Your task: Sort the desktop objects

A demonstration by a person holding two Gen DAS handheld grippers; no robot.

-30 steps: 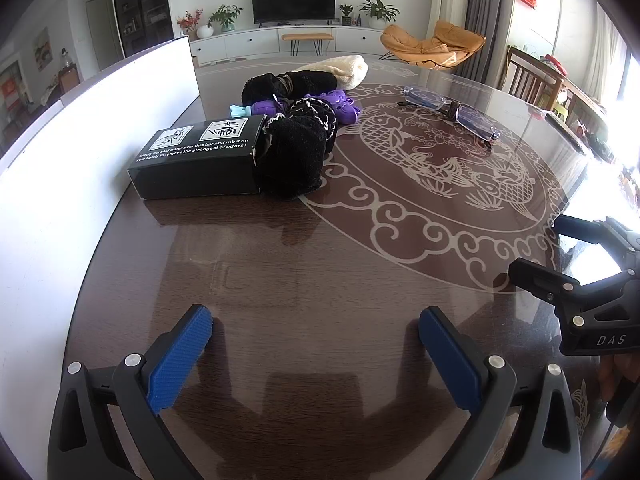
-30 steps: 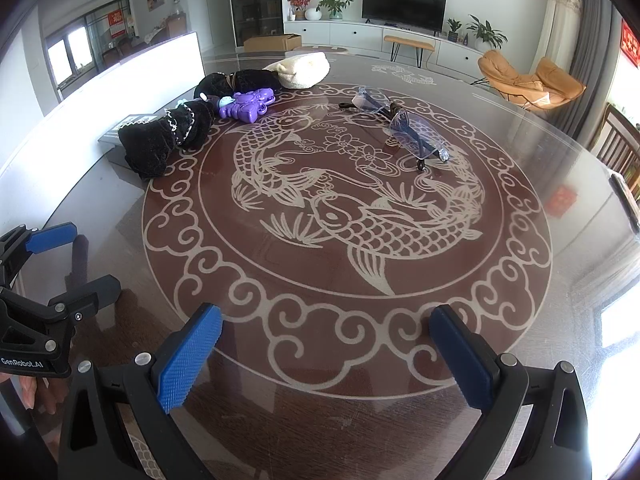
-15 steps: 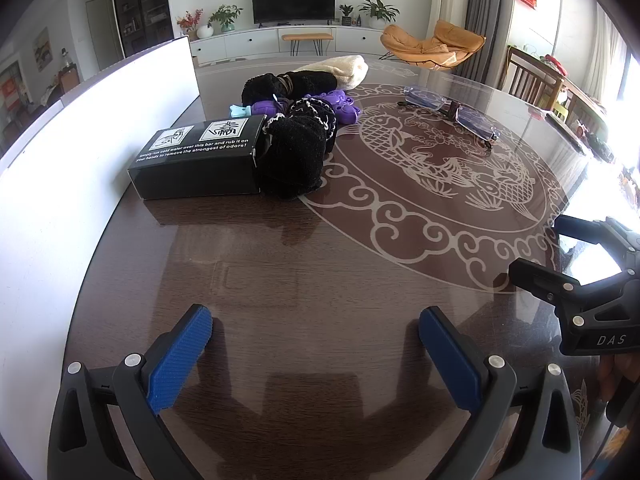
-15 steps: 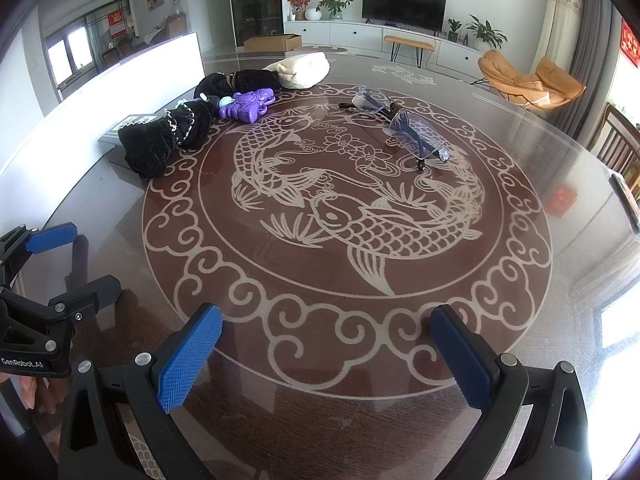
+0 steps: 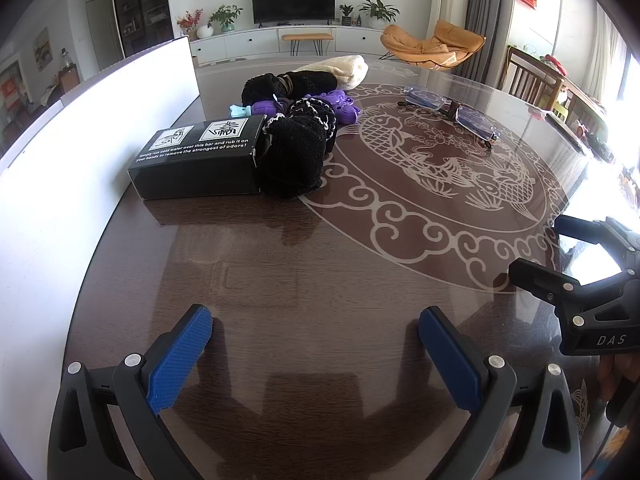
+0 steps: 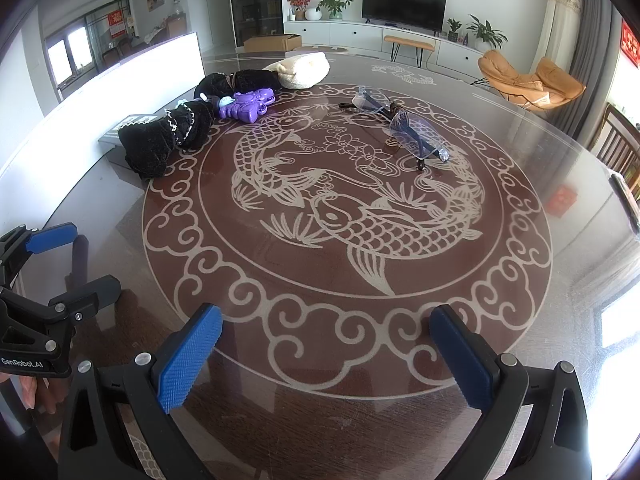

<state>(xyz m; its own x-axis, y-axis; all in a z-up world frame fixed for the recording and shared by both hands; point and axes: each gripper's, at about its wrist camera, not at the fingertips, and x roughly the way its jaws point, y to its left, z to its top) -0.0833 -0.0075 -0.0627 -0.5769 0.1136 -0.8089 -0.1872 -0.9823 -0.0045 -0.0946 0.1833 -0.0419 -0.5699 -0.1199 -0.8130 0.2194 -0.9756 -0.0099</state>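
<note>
1. The left gripper point(image 5: 316, 326) was held low over the bare near part of the round table point(image 5: 280, 272), its blue-padded jaws spread wide with nothing between them.
2. The right gripper point(image 6: 326, 326) was likewise spread wide and empty, above the scroll border of the table's fish motif.
3. A black box point(image 5: 200, 160) with white print was seen lying flat at the far left, close to a white panel point(image 5: 80, 152).
4. A black fuzzy cloth item point(image 5: 294, 152) with pale trim was found touching the box's right end.
5. A purple plastic toy point(image 6: 248, 106) lay just behind it, with a second black bundle point(image 6: 236, 82) and a cream cloth roll point(image 6: 304, 72) further back.
6. Clear-lensed glasses point(image 6: 404, 128) with dark arms were set apart from the pile, on the right of the motif.
7. From the right wrist view the box was mostly hidden by the black cloth; the toy was partly covered in the left wrist view.
8. What the black cloth items were could not be made out.
9. Each gripper was cut off at the other view's edge.
</note>
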